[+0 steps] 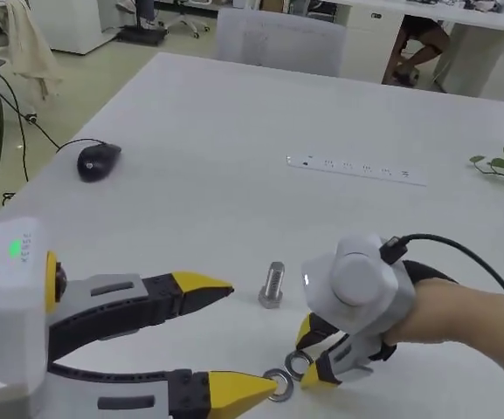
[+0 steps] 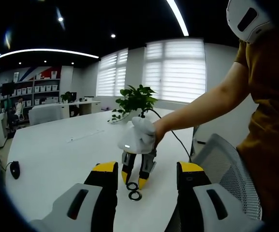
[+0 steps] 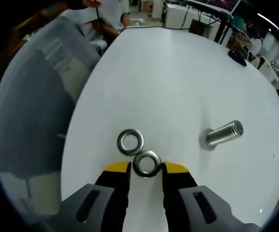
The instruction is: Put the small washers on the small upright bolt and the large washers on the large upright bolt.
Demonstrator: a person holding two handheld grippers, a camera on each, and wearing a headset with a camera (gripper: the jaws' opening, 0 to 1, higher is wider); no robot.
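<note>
On the white tabletop, head view, one bolt stands upright on its head, ahead of both tools. The left hand-held gripper reaches in from the lower left with its jaws spread wide and nothing between them; its nearer yellow tip lies just beside the outer washer. The right hand-held gripper, held by a hand from the right, points down at the inner washer. A mouse and a power strip lie well apart from the work. Left gripper view: its own jaws stand far apart and empty, and beyond them the right tool's tips straddle one washer, the other flat just beside it. Right gripper view: the jaws are drawn close, a washer's width apart, with the inner washer flat at their tips and apparently touching both; whether it is actually gripped cannot be told. The outer washer touches it just beyond, and the bolt stands apart.
</note>
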